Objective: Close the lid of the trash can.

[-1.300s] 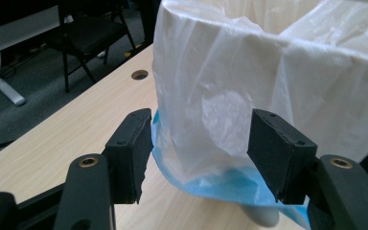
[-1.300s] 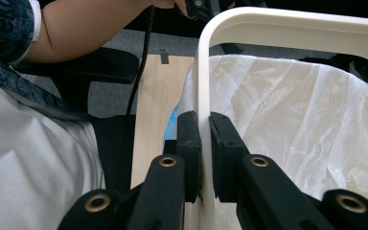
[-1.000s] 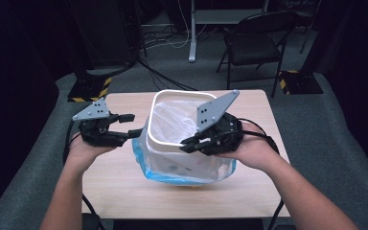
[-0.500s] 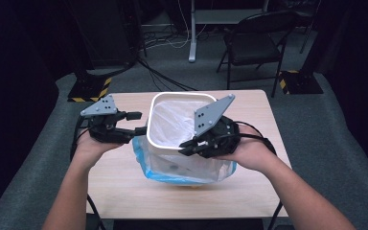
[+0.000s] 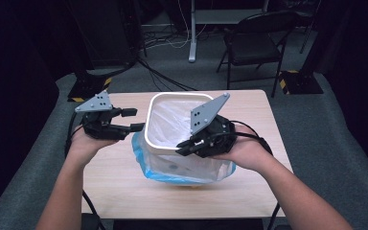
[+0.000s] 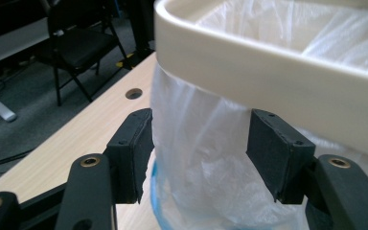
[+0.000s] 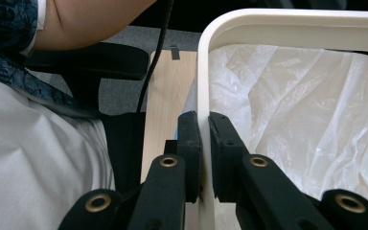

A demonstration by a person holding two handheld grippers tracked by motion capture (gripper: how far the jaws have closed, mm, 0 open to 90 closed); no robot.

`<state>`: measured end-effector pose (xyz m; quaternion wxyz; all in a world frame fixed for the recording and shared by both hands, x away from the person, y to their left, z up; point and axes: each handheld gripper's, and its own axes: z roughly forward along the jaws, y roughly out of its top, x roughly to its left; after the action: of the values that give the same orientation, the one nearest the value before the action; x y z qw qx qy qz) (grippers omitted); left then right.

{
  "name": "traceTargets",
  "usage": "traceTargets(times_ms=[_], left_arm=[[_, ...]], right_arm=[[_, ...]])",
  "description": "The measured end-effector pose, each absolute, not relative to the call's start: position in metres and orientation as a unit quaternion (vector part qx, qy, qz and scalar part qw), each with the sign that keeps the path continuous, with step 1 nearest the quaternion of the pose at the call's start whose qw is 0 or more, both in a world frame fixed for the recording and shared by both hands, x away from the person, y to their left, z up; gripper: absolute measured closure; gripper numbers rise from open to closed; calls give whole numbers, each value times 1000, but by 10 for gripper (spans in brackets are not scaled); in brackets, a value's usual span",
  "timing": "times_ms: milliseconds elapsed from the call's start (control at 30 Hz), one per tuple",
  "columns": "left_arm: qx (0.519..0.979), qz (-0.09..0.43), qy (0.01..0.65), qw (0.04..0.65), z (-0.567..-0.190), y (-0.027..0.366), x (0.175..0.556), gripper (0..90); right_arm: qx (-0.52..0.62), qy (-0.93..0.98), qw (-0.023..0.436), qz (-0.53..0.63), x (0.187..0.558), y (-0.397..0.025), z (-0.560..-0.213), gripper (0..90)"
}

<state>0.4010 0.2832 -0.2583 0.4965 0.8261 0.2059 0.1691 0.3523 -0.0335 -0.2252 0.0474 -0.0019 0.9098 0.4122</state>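
At the middle of the pale wood-grain desk (image 5: pixel 124 187) stands a cream-white bin (image 5: pixel 172 98), a rounded-corner rectangle with a thick, smooth rim. A thin, crinkled, translucent white bag (image 5: pixel 172 124) lines the inside, folds over and hangs down the outer wall, ending in a blue hem that pools around the base on the desk. The right tool (image 5: pixel 188 146) sits at the bin's near edge, the left tool (image 5: pixel 136 120) just beside its left wall. In the right gripper view, the right tool (image 7: pixel 205 158) has its black, flat pads pinched on the rim, one pad outside and one inside against the liner. In the left gripper view, the left tool (image 6: pixel 199 153) is spread wide, its matte rectangular pads standing either side of the draped plastic below the rim; whether either pad touches the film cannot be told.
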Motion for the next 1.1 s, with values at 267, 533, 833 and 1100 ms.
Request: traceTargets(times_ms=[267, 533, 833, 1100], left_arm=[[824, 186, 195, 499, -228, 275, 400, 389], [829, 179, 183, 498, -214, 254, 409, 380], [834, 165, 194, 490, -225, 244, 424, 374], [832, 172, 208, 485, -229, 243, 432, 376]], right_arm=[[2, 909, 46, 415, 353, -34, -226, 839], [2, 909, 53, 414, 350, -34, -226, 838], [5, 908, 62, 414, 348, -34, -227, 835], [11, 905, 71, 419, 346, -36, -229, 815]])
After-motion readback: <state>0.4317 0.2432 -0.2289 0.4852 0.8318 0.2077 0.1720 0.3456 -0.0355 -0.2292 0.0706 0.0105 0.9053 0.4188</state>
